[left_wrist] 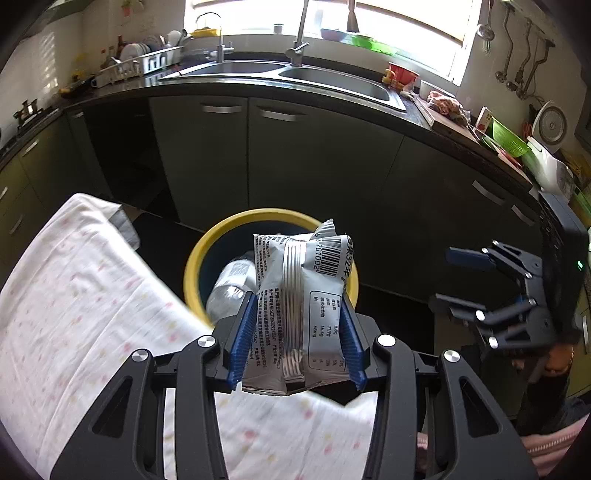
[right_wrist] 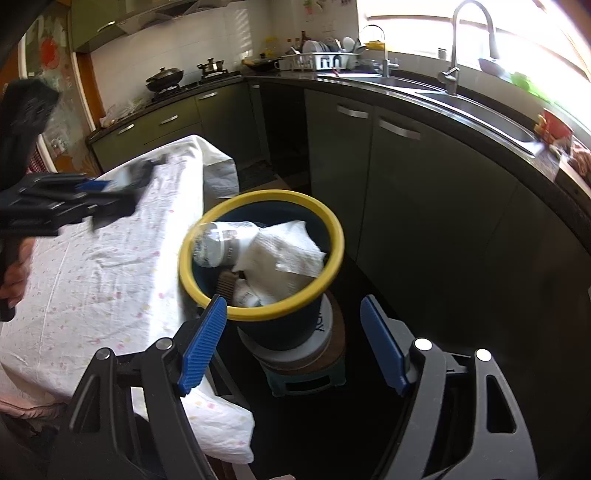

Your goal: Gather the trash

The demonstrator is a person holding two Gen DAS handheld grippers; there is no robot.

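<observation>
Each tool is a black linkage frame with triangular cut-outs and silver round pivot screws. The left tool (left_wrist: 297, 332) and right tool (right_wrist: 295, 343) carry ribbed blue pads (right_wrist: 202, 345). A small green light glows on the right tool's body.

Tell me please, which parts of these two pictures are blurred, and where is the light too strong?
Left wrist view: the tablecloth is smeared by motion, while the snack packet in the left gripper stays sharp; the window is blown out white. Right wrist view: the left gripper is blurred, the bin only slightly; the window glares, and the curved counter is fisheye distortion.
</observation>
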